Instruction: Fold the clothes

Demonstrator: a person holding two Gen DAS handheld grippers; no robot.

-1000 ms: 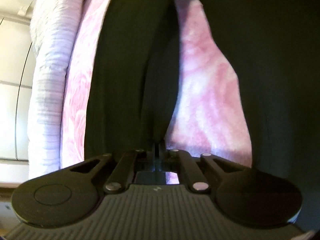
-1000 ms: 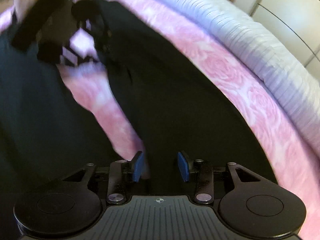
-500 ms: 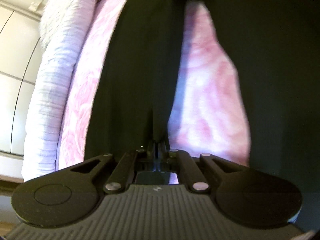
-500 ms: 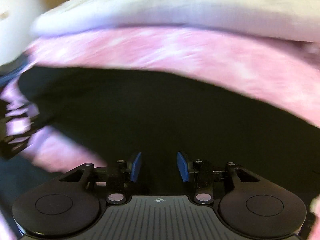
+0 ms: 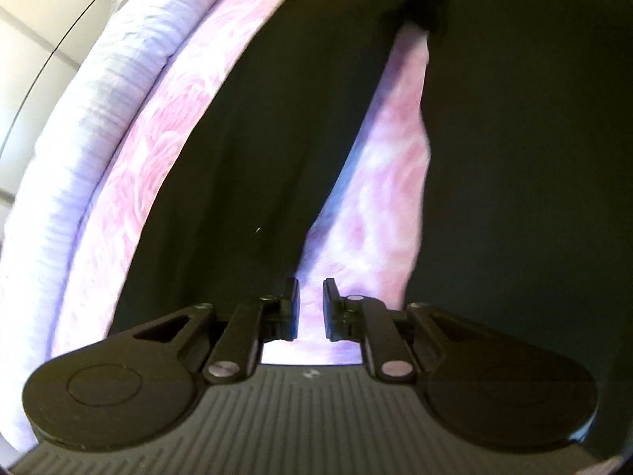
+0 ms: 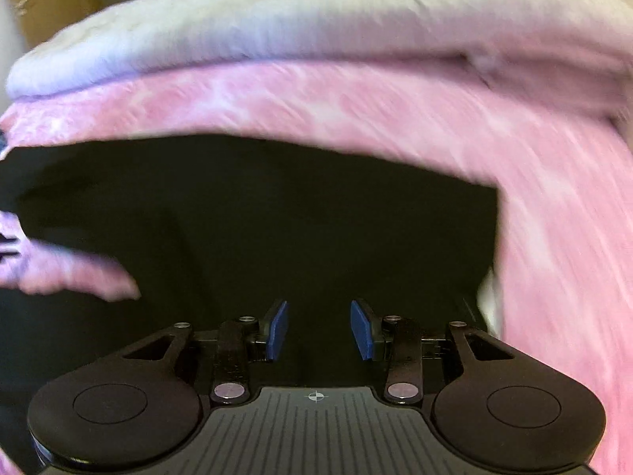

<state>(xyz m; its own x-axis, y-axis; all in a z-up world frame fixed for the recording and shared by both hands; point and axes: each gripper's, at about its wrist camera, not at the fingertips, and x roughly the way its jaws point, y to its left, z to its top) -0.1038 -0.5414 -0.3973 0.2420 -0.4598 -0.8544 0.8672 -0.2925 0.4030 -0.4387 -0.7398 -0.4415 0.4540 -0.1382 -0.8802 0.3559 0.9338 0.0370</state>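
Observation:
A black garment (image 5: pixel 253 150) lies spread on a bed with a pink rose-patterned sheet (image 5: pixel 379 182). In the left wrist view two black parts run away from me with a wedge of pink sheet between them. My left gripper (image 5: pixel 311 297) hovers over that wedge; its jaws are opening and nothing is between them. In the right wrist view the black garment (image 6: pixel 277 213) fills the middle, its straight end toward the right. My right gripper (image 6: pixel 319 318) stands open above the cloth, its blue pads (image 6: pixel 277 328) apart with nothing between them.
A white ribbed quilt (image 5: pixel 79 150) runs along the bed's edge beside the pink sheet, seen as the white quilt (image 6: pixel 277 19) in the right wrist view. Pale cupboard panels (image 5: pixel 31 12) stand beyond it. A brown cardboard box (image 6: pixel 47 4) sits at the far left.
My left gripper was shut on the black cloth; now its jaws have parted, the cloth is out of them and the gripper has lifted. The right gripper has rolled and swung toward the garment's end.

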